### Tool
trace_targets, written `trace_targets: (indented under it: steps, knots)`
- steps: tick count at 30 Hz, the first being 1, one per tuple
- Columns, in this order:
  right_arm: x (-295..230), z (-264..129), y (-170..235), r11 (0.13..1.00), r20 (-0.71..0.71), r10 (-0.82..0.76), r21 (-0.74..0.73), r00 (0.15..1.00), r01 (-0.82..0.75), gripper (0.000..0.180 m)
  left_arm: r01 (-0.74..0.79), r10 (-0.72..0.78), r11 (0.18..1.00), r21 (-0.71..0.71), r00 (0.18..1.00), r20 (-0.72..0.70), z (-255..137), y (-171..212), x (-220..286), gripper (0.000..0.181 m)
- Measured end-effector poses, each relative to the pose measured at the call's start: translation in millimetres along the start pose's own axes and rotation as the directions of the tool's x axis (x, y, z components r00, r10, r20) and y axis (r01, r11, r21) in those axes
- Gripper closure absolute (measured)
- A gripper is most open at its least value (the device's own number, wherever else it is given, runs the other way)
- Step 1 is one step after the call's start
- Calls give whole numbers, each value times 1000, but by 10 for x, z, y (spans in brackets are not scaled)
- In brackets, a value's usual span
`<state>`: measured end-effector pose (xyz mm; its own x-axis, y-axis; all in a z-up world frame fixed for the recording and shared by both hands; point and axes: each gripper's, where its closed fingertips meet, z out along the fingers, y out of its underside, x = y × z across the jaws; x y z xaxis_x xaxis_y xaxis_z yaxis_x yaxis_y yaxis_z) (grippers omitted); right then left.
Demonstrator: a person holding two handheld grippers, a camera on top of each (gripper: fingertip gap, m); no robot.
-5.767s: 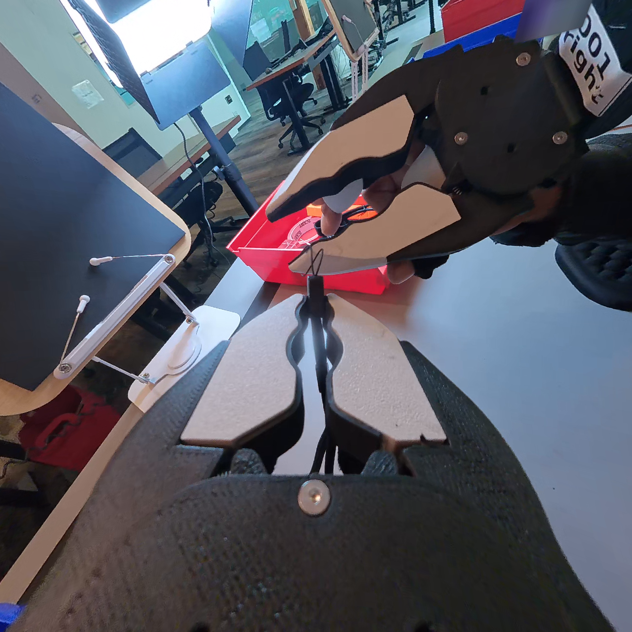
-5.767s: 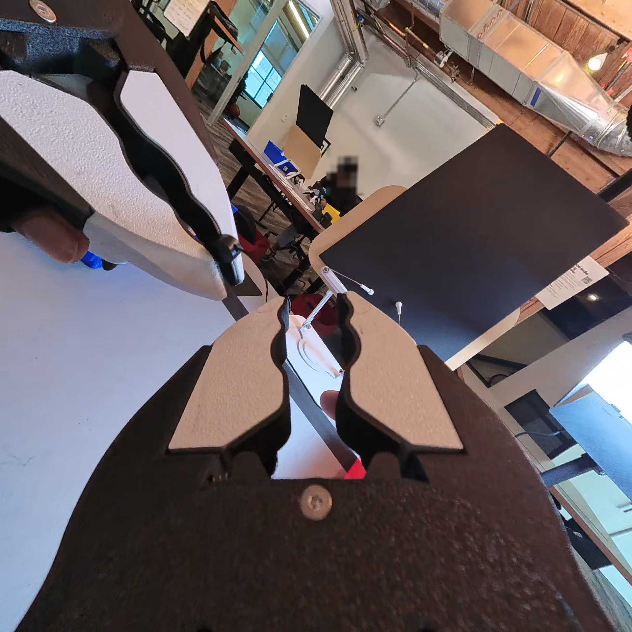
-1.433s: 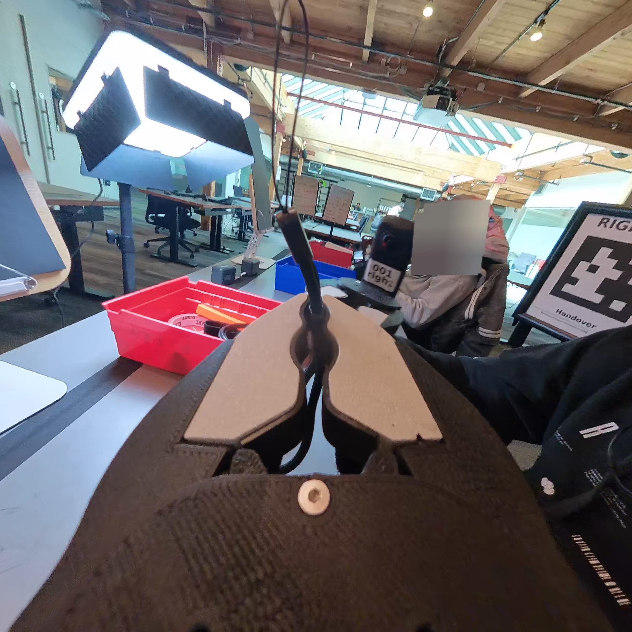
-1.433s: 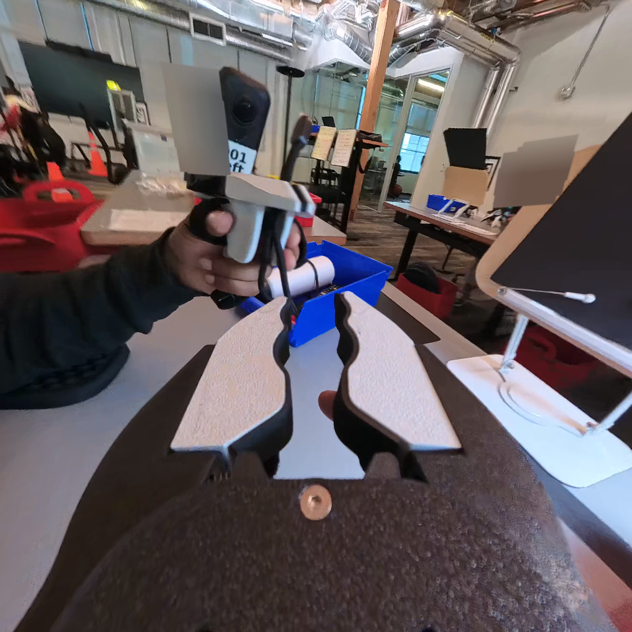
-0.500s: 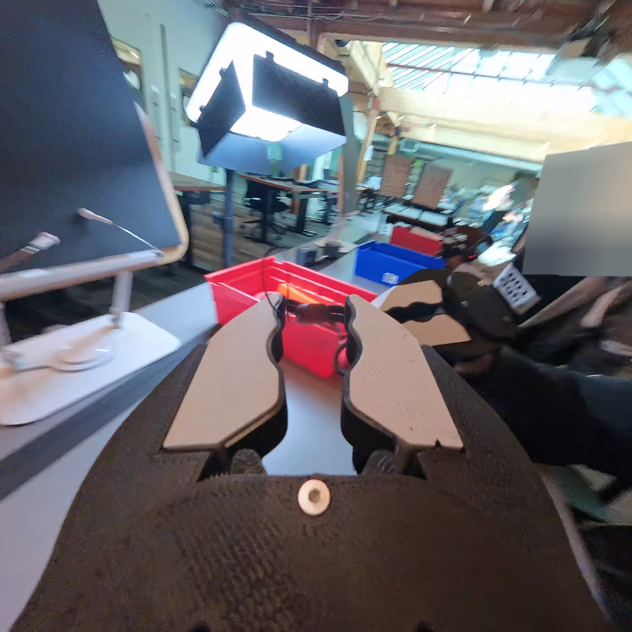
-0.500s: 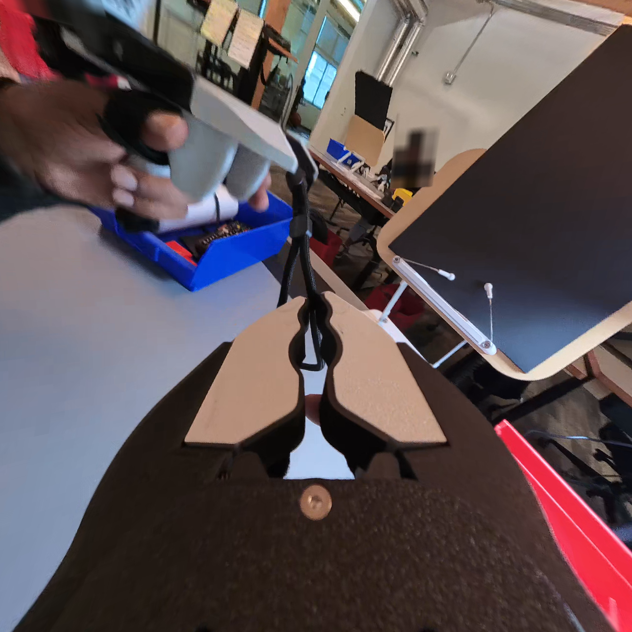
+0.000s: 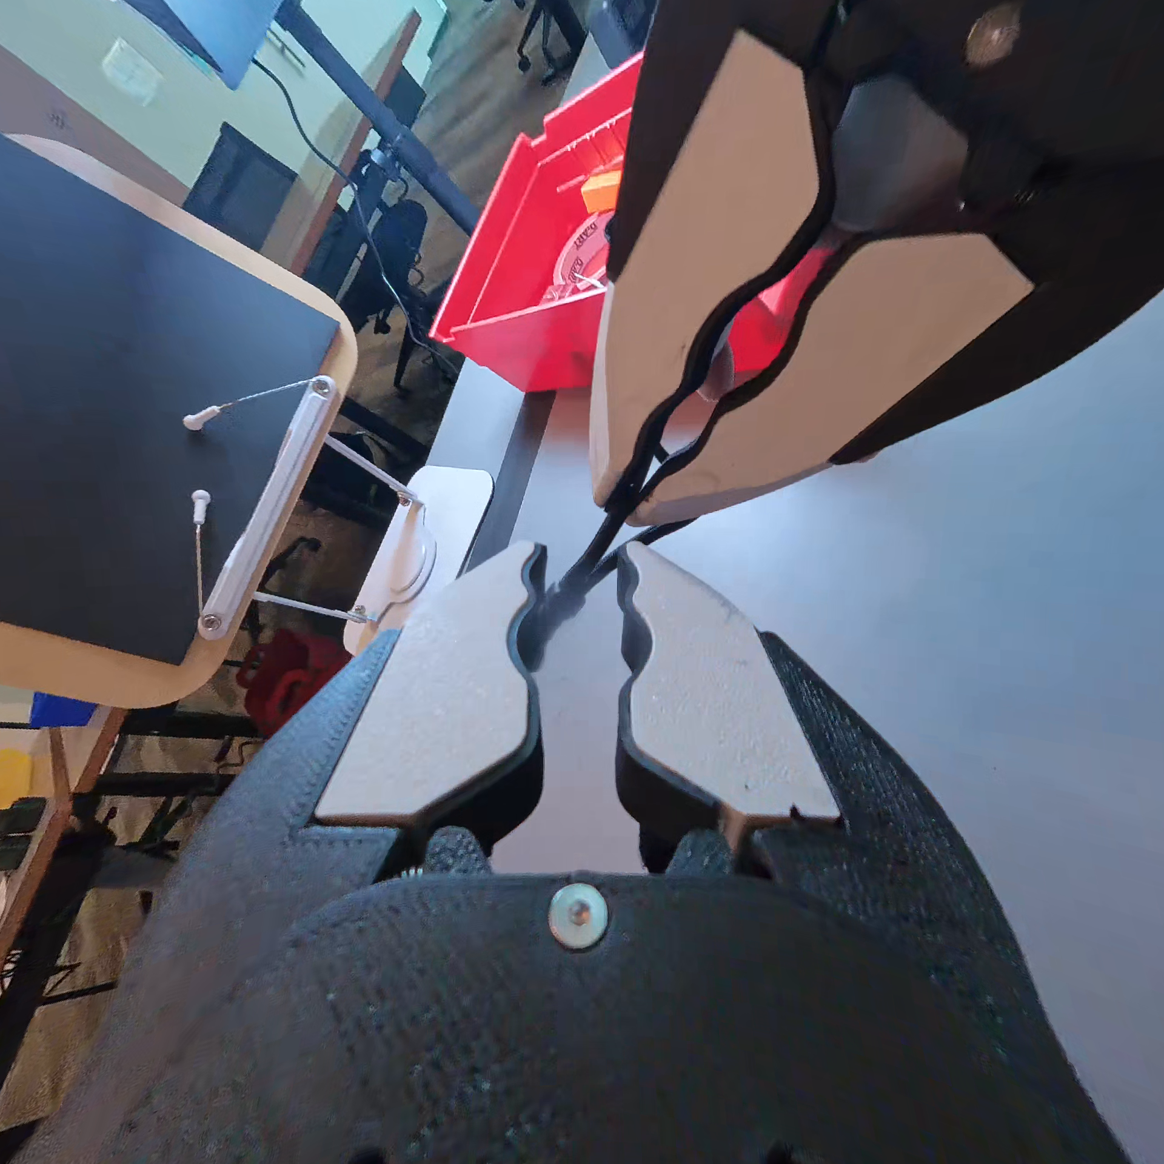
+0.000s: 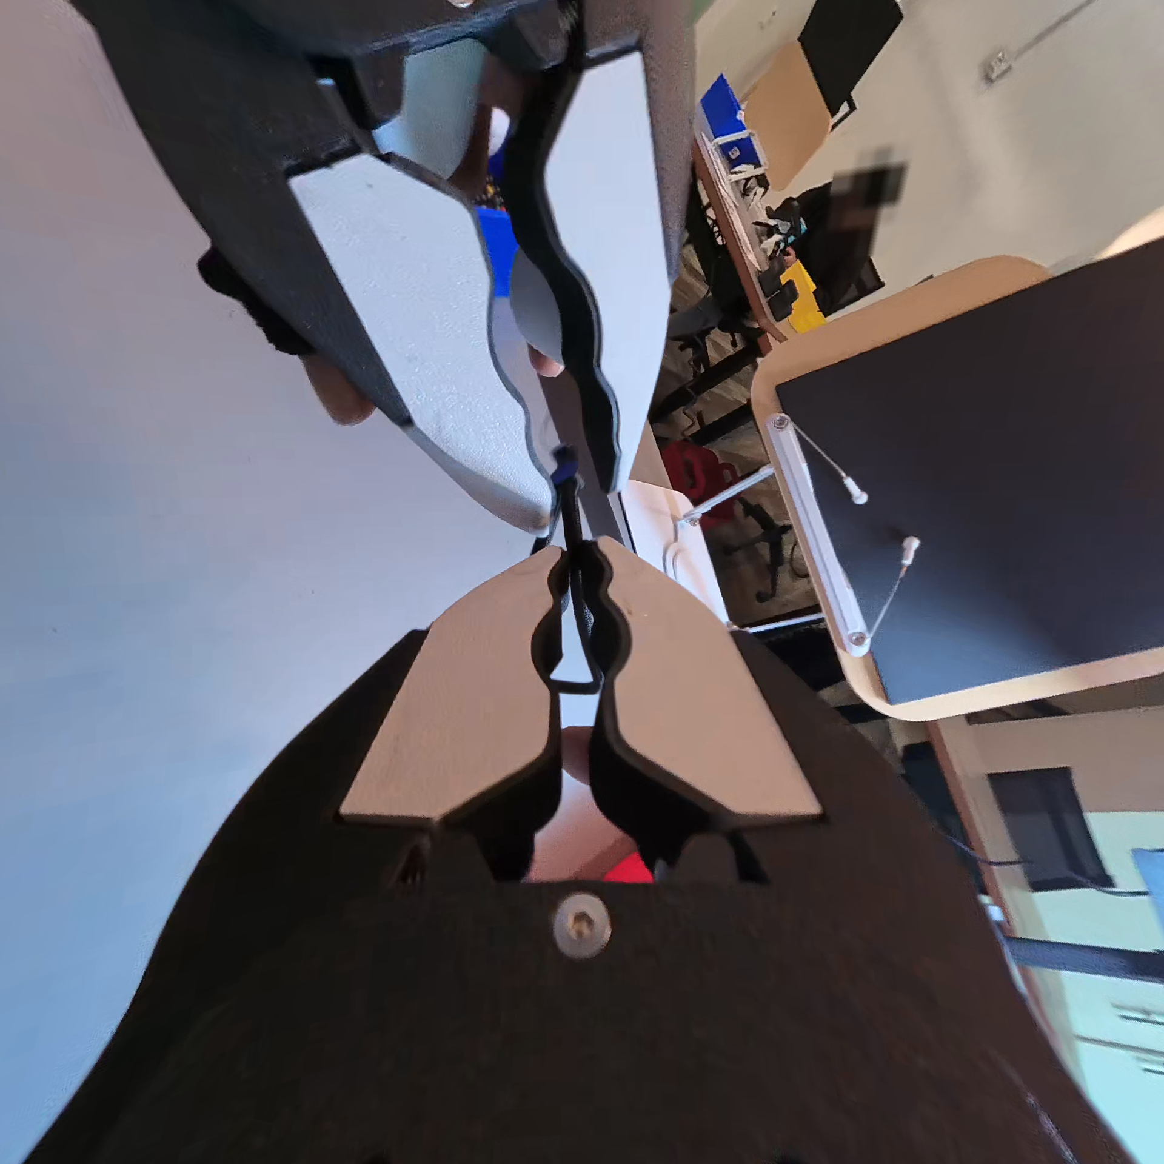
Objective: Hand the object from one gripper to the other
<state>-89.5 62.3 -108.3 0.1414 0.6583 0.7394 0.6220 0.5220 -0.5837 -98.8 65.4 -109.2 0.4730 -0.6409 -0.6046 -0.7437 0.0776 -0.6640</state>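
A thin black cable point(image 7: 570, 582) runs between the two grippers above the grey table point(image 7: 945, 630). My right gripper point(image 8: 579, 548) is shut on the cable point(image 8: 576, 604), and a loop of it shows between its fingers. In the left wrist view the right gripper point(image 7: 620, 510) comes in from the upper right, tips down, with the cable leaving its tips. My left gripper point(image 7: 579, 554) is open. The cable's end rests in the notch of its left finger. In the right wrist view the left gripper point(image 8: 578, 501) hangs from above, tips almost touching the right gripper's.
A red bin point(image 7: 535, 264) with small items stands at the table's far edge. A black board point(image 7: 126, 378) leans on a white stand point(image 7: 434, 523) at the left. A blue bin point(image 8: 494, 252) shows behind the left gripper. A person's fingers hold both grippers. My left and right fingertips are right by each other.
The left gripper was shut on the cable and has opened. The right gripper was open and has shut on the cable. Both grippers have tipped down toward the table, tip to tip.
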Motion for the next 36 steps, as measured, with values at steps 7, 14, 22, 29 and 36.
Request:
trace_targets:
  steps: [7, 14, 22, 29, 36]
  knots:
    - [-115, 0, 26, 996, 57, -87, -2, 995, 87, 176, -70, 70, 997, -11, 996, -52, 19, 30, 121, 170]
    - [-135, -19, 51, 996, 87, -88, -6, 992, 89, 176, -151, 150, 988, -12, 987, -62, 13, 30, 185, 174]
    - [-183, -32, 36, 994, 114, -106, 18, 988, 105, 176, -185, 186, 983, 11, 978, -96, 34, 13, 267, 177]
    - [43, -130, -15, 996, 78, 23, 86, 997, -29, 160, -99, 103, 994, 53, 990, -94, -64, -32, 137, 177]
    - [-21, -95, 29, 999, 87, -17, 49, 996, 12, 176, -78, 85, 995, 62, 990, -108, -51, -42, 162, 177]
